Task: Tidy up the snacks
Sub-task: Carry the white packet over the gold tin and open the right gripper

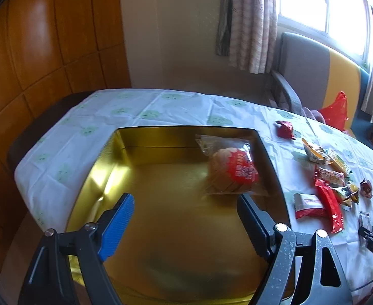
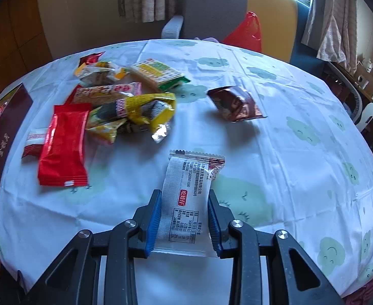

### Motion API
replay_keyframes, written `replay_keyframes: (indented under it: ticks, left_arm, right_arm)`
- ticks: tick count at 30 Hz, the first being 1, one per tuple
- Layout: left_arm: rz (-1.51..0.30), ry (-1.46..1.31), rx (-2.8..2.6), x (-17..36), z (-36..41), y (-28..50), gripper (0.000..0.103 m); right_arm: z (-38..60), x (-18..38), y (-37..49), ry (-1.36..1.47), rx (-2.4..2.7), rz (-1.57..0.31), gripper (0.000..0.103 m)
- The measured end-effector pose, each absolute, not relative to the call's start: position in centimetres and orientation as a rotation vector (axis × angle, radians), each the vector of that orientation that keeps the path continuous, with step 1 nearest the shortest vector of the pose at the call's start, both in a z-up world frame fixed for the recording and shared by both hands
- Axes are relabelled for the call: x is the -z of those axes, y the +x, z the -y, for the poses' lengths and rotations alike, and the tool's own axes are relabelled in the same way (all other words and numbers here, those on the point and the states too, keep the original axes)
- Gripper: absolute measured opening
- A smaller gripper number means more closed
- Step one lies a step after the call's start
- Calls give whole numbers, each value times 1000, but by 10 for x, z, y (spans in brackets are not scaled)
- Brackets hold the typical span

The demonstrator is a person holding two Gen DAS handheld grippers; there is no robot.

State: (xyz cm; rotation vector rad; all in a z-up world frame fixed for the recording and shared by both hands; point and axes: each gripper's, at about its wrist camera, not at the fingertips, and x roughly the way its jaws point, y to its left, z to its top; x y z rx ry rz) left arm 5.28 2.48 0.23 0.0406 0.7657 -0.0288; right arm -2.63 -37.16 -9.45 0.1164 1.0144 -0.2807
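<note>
My left gripper (image 1: pixel 186 198) hangs open over a gold-lined box (image 1: pixel 161 152), with nothing between its fingers. A clear packet of round cake with a red label (image 1: pixel 233 170) lies against the box's far right wall, just beyond the right fingertip. My right gripper (image 2: pixel 184 193) is shut on a white snack packet (image 2: pixel 186 203), printed side up, held just above the tablecloth. Several loose snacks lie in a pile (image 2: pixel 125 101) ahead and to the left of it, among them a red packet (image 2: pixel 64 145). A brown packet (image 2: pixel 237 104) lies apart to the right.
The box's maroon outer side (image 2: pixel 5 127) shows at the left edge of the right wrist view. A white cloth with green clouds (image 2: pixel 288 152) covers the table. Behind the table stand a grey chair (image 2: pixel 211 5) and a red plastic bag (image 2: pixel 247 33). A wooden panel wall (image 1: pixel 46 50) is at the left.
</note>
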Motion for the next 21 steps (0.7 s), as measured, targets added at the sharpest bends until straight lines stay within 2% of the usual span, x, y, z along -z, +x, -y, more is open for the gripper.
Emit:
replay_keyframes:
  ticks: [7,21]
  left_arm:
    - [-716,65,-6,-8,-33,34,84]
    - [-691,48,-12,-14,-40,27,84]
  right_arm:
    - [335,77,-28,151,174,-977,34]
    - [194,23,-3,66,-235,-932,34]
